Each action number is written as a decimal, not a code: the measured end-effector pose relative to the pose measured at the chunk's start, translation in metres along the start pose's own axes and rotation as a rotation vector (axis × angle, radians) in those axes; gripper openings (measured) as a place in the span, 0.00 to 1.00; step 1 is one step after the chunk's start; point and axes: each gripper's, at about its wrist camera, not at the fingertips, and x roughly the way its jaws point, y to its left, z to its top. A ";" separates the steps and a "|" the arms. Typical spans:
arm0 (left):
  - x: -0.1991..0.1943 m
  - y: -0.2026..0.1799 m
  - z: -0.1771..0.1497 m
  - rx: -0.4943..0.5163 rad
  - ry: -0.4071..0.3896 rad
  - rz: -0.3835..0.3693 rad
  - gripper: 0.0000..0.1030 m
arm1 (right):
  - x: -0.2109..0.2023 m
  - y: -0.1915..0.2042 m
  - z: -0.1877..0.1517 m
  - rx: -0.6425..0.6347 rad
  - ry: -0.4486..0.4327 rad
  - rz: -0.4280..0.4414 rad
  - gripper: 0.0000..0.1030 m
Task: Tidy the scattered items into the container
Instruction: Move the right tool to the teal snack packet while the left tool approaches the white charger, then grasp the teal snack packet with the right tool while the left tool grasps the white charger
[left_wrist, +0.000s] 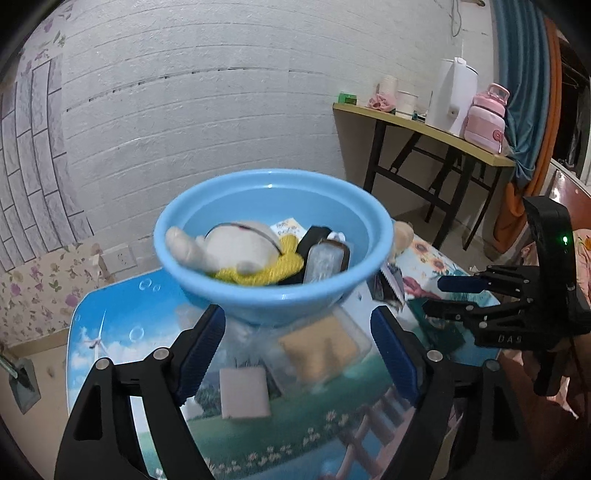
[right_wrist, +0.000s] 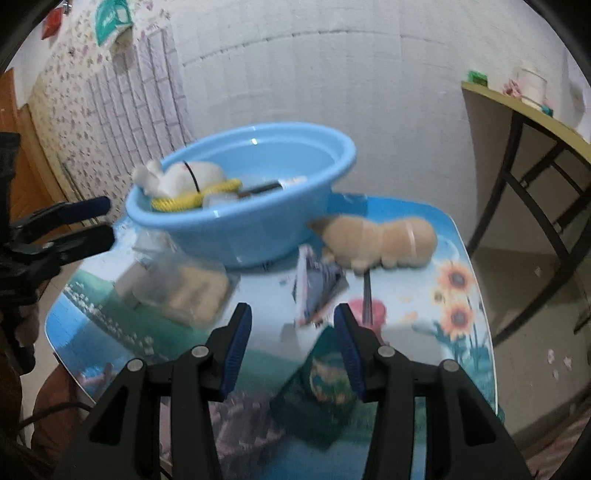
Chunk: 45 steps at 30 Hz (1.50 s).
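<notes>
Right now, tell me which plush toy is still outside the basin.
The tan plush toy, lying on the table right of the blue basin; the white plush toy already sits inside it.

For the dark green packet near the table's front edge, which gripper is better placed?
Probably the right gripper: its open fingers already frame the green packet. The left gripper faces the cracker pack.

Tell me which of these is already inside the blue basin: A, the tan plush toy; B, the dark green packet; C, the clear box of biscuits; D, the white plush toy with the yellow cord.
D: the white plush toy lies inside the blue basin on the yellow cord, while the other three sit on the table outside it.
</notes>
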 end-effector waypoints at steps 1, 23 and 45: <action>-0.002 0.003 -0.004 -0.004 0.003 0.001 0.79 | 0.000 0.000 -0.001 0.007 0.006 -0.005 0.45; 0.015 0.055 -0.054 -0.033 0.140 0.061 0.79 | 0.014 -0.003 -0.028 0.161 0.110 -0.108 0.63; 0.053 0.033 -0.052 0.019 0.192 0.133 0.37 | 0.028 0.001 -0.026 0.096 0.131 -0.225 0.62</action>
